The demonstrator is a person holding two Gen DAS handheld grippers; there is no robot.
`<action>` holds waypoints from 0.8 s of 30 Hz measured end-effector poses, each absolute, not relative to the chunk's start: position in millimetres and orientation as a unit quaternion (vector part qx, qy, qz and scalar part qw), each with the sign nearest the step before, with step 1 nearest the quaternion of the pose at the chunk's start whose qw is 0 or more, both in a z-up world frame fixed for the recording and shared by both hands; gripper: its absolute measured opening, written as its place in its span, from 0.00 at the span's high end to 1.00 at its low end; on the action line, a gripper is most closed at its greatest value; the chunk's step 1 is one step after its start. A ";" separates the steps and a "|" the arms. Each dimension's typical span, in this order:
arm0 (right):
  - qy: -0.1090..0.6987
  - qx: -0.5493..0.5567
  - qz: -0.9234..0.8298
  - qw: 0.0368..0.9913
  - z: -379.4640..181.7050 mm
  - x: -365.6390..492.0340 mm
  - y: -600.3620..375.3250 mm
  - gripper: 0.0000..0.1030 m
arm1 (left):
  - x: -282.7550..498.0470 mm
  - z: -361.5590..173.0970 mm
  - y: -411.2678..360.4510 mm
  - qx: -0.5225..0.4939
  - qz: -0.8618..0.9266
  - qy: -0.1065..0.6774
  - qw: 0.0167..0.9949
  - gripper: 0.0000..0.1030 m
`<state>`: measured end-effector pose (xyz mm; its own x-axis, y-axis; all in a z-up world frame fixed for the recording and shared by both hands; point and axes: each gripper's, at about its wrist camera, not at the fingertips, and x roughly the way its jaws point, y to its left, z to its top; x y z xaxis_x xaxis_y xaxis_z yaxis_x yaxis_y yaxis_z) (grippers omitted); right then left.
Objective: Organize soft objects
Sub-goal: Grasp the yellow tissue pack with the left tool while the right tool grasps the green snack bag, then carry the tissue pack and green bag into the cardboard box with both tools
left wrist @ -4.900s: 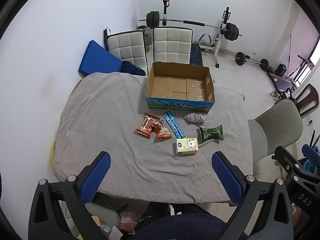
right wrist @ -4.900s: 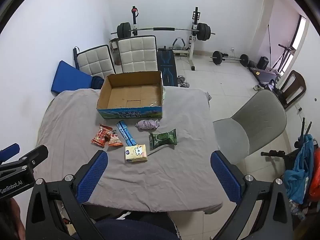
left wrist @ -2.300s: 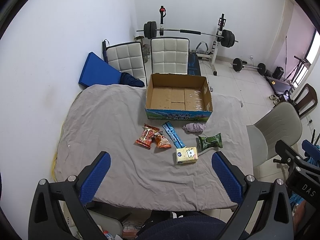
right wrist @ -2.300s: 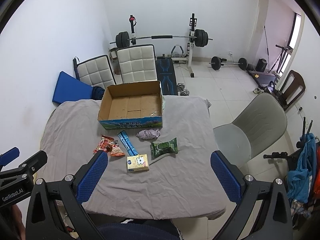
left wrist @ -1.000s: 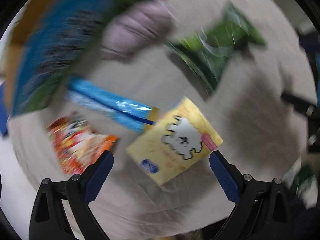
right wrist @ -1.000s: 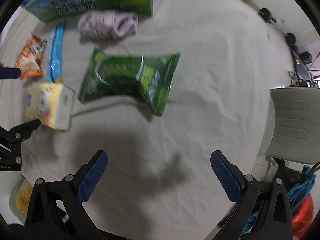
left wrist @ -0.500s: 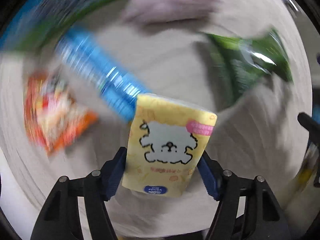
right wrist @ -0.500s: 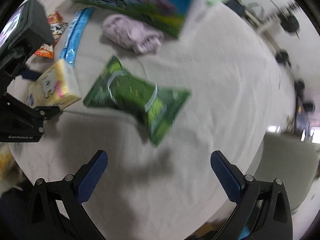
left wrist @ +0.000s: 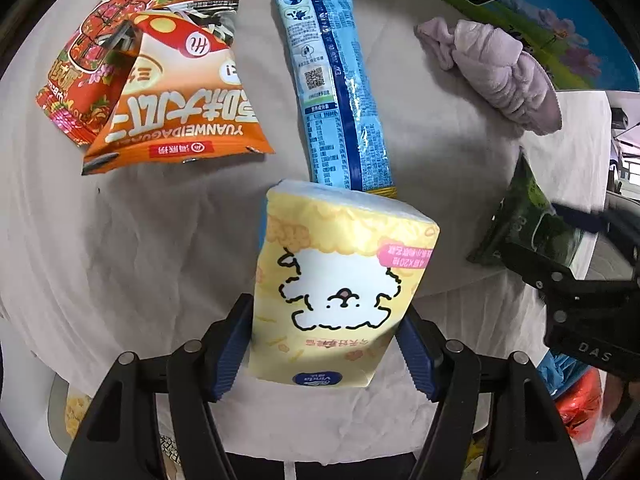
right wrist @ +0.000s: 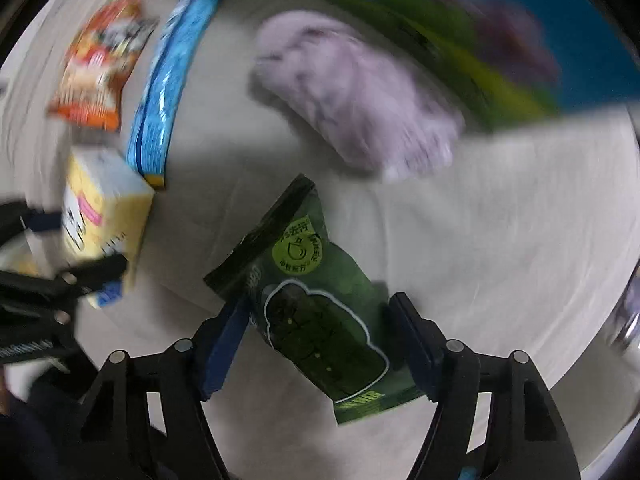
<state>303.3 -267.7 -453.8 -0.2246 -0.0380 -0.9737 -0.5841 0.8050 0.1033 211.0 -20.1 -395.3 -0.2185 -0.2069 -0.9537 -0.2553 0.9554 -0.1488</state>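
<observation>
My left tongs (left wrist: 326,346) are clamped on the yellow tissue pack (left wrist: 340,296), both blue pads pressed into its sides, and the pack tilts up off the grey cloth (left wrist: 140,248) with the cartoon dog face toward the camera. Over on the other side, my right tongs (right wrist: 320,338) are around the green pouch (right wrist: 320,320); the left pad looks like it's touching the edge, but the right pad seems to have a sliver of gap, so I honestly can't tell if it's properly pinched. That view is pretty blurry too.

Just past the tissue pack is the long blue packet (left wrist: 332,72), its near end tucked right behind the pack. Left of that is the orange snack bag (left wrist: 180,100), lying partly on top of the red snack bag (left wrist: 92,56). To the right, the lilac scrunchie (left wrist: 496,68) sits bunched up on the cloth, right up against the printed side of the cardboard box (left wrist: 520,8), which runs along the far edge. The green pouch is at the right edge of the left camera's view, with the other tongs on it.
</observation>
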 end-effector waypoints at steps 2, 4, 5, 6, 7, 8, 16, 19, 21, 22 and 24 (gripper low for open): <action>0.771 -0.130 0.190 0.594 -455.3 295.3 -291.9 0.38 | 212.0 -409.3 -32.5 -0.140 0.021 0.780 0.609 0.36; 0.804 -0.003 0.134 0.579 -459.2 298.2 -324.2 0.42 | 199.3 -423.6 -47.7 -0.129 0.021 0.780 0.612 0.35; 0.813 0.050 0.119 0.568 -463.7 295.3 -338.5 0.42 | 194.8 -428.9 -55.3 -0.123 0.021 0.781 0.612 0.35; 0.817 0.109 0.104 0.556 -466.7 294.0 -350.7 0.42 | 193.9 -434.8 -60.2 -0.118 0.022 0.783 0.611 0.35; 0.815 0.138 0.096 0.555 -467.6 293.1 -357.7 0.40 | 193.3 -439.3 -65.6 -0.113 0.024 0.784 0.610 0.35; 0.809 0.132 0.097 0.564 -466.6 292.6 -358.7 0.39 | 193.4 -442.3 -67.9 -0.108 0.026 0.785 0.610 0.35; 0.793 -0.018 0.128 0.595 -438.9 238.1 -335.6 0.32 | 195.8 -458.1 -111.0 -0.062 0.029 0.777 0.625 0.41; 0.790 -0.032 0.120 0.600 -442.3 230.5 -332.5 0.59 | 191.8 -447.7 -124.2 -0.058 0.028 0.772 0.632 0.41; 0.787 -0.014 0.106 0.608 -444.5 224.5 -326.3 0.61 | 179.7 -422.7 -126.7 -0.055 0.025 0.767 0.639 0.41; 0.786 -0.005 0.102 0.609 -439.4 222.6 -338.8 0.62 | 178.6 -414.4 -127.2 -0.053 0.025 0.764 0.642 0.41; 0.785 0.011 0.099 0.612 -429.1 215.8 -351.3 0.62 | 184.2 -394.6 -124.9 -0.048 0.025 0.754 0.654 0.41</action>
<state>215.8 -351.3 -429.1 -0.2505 0.1384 -0.9582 -0.1032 0.9803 0.1685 184.2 -124.9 -394.6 -0.1396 -0.0397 -0.9894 -0.1041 0.9943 -0.0252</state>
